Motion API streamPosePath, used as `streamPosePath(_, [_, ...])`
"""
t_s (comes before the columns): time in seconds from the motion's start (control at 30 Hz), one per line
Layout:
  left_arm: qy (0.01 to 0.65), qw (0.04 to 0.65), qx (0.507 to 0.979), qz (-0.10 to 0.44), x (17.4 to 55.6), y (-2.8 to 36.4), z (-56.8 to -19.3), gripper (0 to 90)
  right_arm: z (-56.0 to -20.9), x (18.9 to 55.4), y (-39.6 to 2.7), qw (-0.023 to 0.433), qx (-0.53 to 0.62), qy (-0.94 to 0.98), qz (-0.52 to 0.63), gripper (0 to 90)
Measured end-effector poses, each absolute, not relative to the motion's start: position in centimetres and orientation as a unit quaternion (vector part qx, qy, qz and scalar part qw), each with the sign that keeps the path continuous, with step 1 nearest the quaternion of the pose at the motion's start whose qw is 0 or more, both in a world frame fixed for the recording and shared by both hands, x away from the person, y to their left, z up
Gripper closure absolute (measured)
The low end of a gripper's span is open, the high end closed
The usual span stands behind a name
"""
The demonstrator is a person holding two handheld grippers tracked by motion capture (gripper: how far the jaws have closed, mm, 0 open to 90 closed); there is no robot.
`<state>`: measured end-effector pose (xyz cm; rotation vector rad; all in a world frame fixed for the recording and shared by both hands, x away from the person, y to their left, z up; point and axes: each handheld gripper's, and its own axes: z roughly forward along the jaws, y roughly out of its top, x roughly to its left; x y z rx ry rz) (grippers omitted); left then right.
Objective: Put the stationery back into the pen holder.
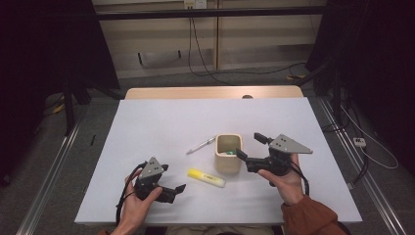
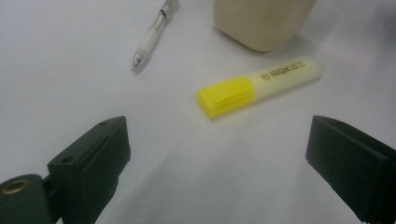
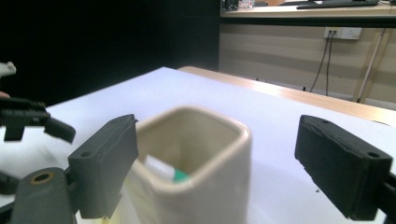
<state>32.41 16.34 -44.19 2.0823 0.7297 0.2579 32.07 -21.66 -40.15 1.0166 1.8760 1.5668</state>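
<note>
Two hand-held grippers poised, jaws spread, over a white worktop (image 1: 161, 122) with a cup, a highlighter and a pen.

From the high view, the left gripper (image 1: 172, 180) and right gripper (image 1: 250, 146) both stand wide open and hold nothing; a cream square ceramic cup (image 1: 228, 153) stands between them, a yellow plastic highlighter (image 1: 206, 177) just beside its base, a clear-and-white pen (image 1: 201, 145) near its left. The left gripper view looks along parted jaws at the highlighter, lying flat ahead. The right gripper view has its open jaws flanking the cup's rim, a green-and-white item (image 3: 167, 171) lying inside.
</note>
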Motion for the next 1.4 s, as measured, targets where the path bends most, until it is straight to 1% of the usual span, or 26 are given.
streamPosePath(0.07, [0.307,0.449,0.834,0.092,32.4,16.3,-44.3,6.3,-40.3,31.6,-22.3,0.247,0.378,0.689,0.566,13.4])
streamPosePath(0.13, [0.326,0.458,0.825,0.061,32.6,16.4,-44.5,6.3,-40.6,31.2,-22.9,0.244,0.385,0.689,0.564,12.7])
streamPosePath(0.17, [0.330,0.455,0.825,0.057,32.6,16.4,-44.5,6.3,-40.8,31.1,-23.2,0.243,0.388,0.689,0.561,11.7])
streamPosePath(0.4, [0.336,0.459,0.820,0.070,32.9,16.6,-44.4,6.8,-42.1,30.3,-24.4,0.246,0.403,0.698,0.539,8.3])
streamPosePath(0.57, [0.350,0.454,0.815,0.080,33.2,16.5,-44.2,7.4,-42.7,29.8,-24.8,0.245,0.407,0.704,0.528,8.1])
streamPosePath(0.67, [0.356,0.457,0.812,0.074,33.5,16.3,-43.9,8.3,-42.9,29.5,-25.2,0.241,0.415,0.708,0.519,8.3])
streamPosePath(0.83, [0.338,0.455,0.821,0.068,33.9,14.9,-43.0,8.0,-43.4,29.0,-25.6,0.239,0.413,0.717,0.508,7.7])
streamPosePath(0.93, [0.308,0.445,0.839,0.058,33.9,13.7,-43.1,6.4,-43.6,28.8,-25.7,0.235,0.404,0.724,0.507,7.1])
streamPosePath(0.97, [0.303,0.441,0.842,0.062,34.0,13.3,-43.2,7.9,-43.6,28.8,-25.8,0.234,0.403,0.726,0.507,6.5])
streamPosePath(1.03, [0.305,0.436,0.845,0.054,34.3,12.7,-43.1,15.6,-43.6,28.6,-25.8,0.232,0.403,0.726,0.506,6.4])
streamPosePath(1.1, [0.310,0.439,0.842,0.047,34.9,12.2,-43.0,20.0,-43.8,28.6,-25.9,0.229,0.405,0.725,0.507,6.4])
streamPosePath(1.17, [0.320,0.439,0.838,0.056,35.6,11.6,-42.8,27.8,-44.0,28.6,-26.0,0.229,0.407,0.723,0.509,6.3])
streamPosePath(1.23, [0.321,0.440,0.836,0.059,36.3,11.1,-42.8,31.0,-44.1,28.6,-25.9,0.227,0.410,0.722,0.509,6.4])
streamPosePath(1.3, [0.325,0.438,0.836,0.052,36.9,10.8,-43.0,38.2,-44.3,28.6,-25.8,0.228,0.412,0.722,0.507,6.4])
streamPosePath(1.37, [0.323,0.435,0.839,0.047,37.3,10.6,-43.2,48.4,-44.3,28.5,-25.7,0.227,0.412,0.723,0.506,6.4])
streamPosePath(1.4, [0.325,0.435,0.838,0.051,37.3,10.5,-43.4,50.4,-44.3,28.6,-25.7,0.227,0.410,0.723,0.507,6.2])
